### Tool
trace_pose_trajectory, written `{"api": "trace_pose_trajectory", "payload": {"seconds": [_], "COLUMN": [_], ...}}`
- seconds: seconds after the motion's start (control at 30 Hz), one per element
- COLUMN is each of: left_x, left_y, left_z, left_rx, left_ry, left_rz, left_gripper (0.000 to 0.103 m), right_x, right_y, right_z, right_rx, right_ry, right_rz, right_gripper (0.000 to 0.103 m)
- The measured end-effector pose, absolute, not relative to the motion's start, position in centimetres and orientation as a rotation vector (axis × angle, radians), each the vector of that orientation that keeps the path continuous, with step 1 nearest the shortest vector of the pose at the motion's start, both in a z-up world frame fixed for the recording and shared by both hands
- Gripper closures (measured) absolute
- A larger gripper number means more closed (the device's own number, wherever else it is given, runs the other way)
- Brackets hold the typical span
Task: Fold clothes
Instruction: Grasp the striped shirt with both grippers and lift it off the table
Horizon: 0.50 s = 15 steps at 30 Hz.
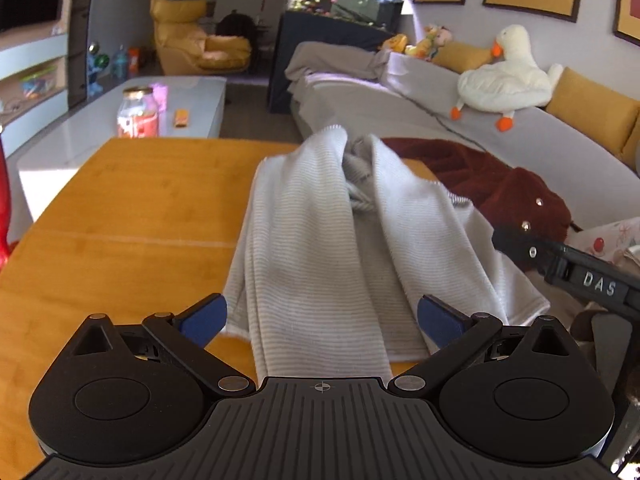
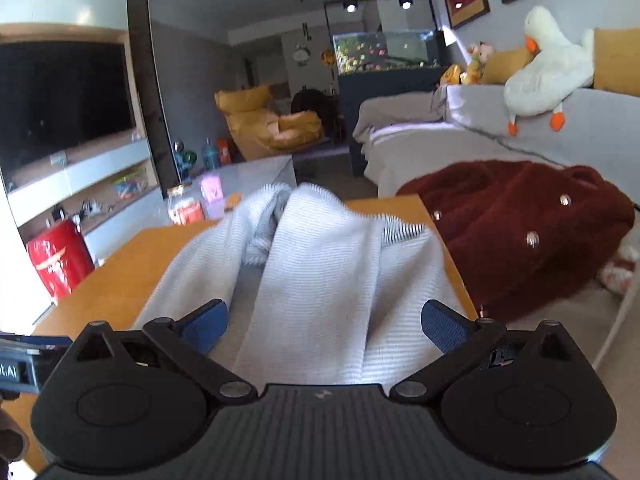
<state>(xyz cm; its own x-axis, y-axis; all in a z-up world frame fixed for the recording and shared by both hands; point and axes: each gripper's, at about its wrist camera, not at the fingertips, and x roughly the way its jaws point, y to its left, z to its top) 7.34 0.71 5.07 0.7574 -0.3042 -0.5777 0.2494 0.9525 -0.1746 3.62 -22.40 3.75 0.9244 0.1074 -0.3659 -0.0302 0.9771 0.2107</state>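
Note:
A light grey ribbed garment [image 1: 320, 248] lies bunched on the orange wooden table [image 1: 132, 208], two long folds running away from me toward a rumpled far end. My left gripper [image 1: 322, 320] is open, its blue pads [image 1: 206, 318] wide apart on either side of the near fold. In the right wrist view the same garment [image 2: 320, 272] lies on the table [image 2: 120, 280], and my right gripper [image 2: 324, 322] is open with blue pads [image 2: 442, 324] spread over the cloth. The right gripper's body [image 1: 580, 276] shows at the right edge of the left view.
A dark red fleece garment [image 2: 520, 232] with metal snaps lies on the grey sofa [image 2: 592, 136] right of the table. A white goose plush [image 2: 548, 76] sits on the sofa back. A jar [image 1: 138, 114] stands on the white coffee table beyond. A red object [image 2: 58, 260] stands left.

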Motion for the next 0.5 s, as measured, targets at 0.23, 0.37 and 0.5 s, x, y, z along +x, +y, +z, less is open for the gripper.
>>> {"api": "trace_pose_trajectory", "payload": {"seconds": [0.23, 0.37, 0.5], "left_x": [15.2, 18.7, 22.3], "left_y": [-0.6, -1.7, -4.4], "left_z": [6.2, 6.0, 5.0], "left_rx": [-0.012, 0.074, 0.161], "left_ry": [0.589, 0.593, 0.601], "left_rz": [-0.262, -0.278, -0.352], "left_gripper": [0.0, 0.0, 0.0], "right_x": [12.5, 15.6, 17.1], "right_y": [-22.8, -24.0, -26.9], "right_z": [3.6, 1.0, -0.8], "right_rx": [0.263, 0.381, 0.585], "right_ry": [0.163, 0.227, 0.318], "right_rz": [0.138, 0.188, 0.237], "right_gripper": [0.0, 0.0, 0.0]}}
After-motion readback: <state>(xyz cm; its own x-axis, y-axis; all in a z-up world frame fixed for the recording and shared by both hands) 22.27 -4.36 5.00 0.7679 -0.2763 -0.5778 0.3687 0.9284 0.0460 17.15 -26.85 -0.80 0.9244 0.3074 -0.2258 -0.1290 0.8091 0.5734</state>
